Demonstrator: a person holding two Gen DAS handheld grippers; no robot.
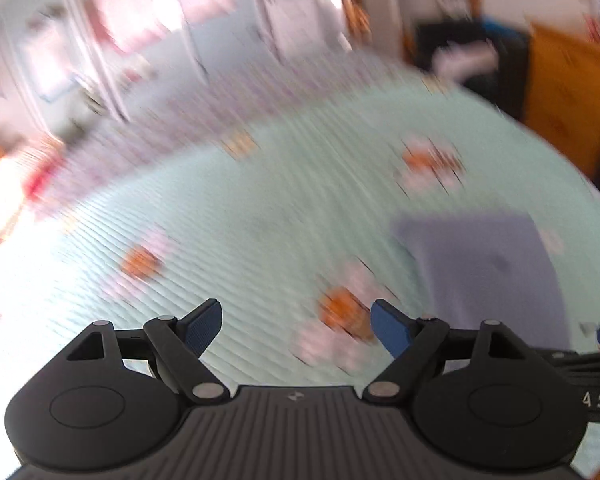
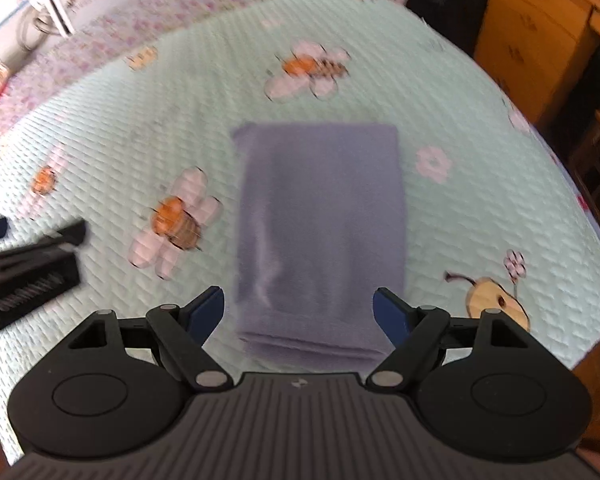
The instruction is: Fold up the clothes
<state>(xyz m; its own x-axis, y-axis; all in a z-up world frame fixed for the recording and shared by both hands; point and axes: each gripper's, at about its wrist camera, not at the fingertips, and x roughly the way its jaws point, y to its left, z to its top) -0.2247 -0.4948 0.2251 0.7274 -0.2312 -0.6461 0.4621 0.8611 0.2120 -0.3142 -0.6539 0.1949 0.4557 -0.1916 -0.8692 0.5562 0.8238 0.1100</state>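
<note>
Both claws spread, empty. Folded cloth (image 2: 320, 232) lies ahead of right claw (image 2: 299, 312); left claw (image 1: 296, 326) beside it over bedspread (image 2: 440, 92).

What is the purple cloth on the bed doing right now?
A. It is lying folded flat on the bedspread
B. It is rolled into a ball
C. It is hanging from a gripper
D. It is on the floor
A: the purple cloth lies as a neat folded rectangle on the bee-patterned bedspread, with the right gripper open and empty in front of it.
</note>
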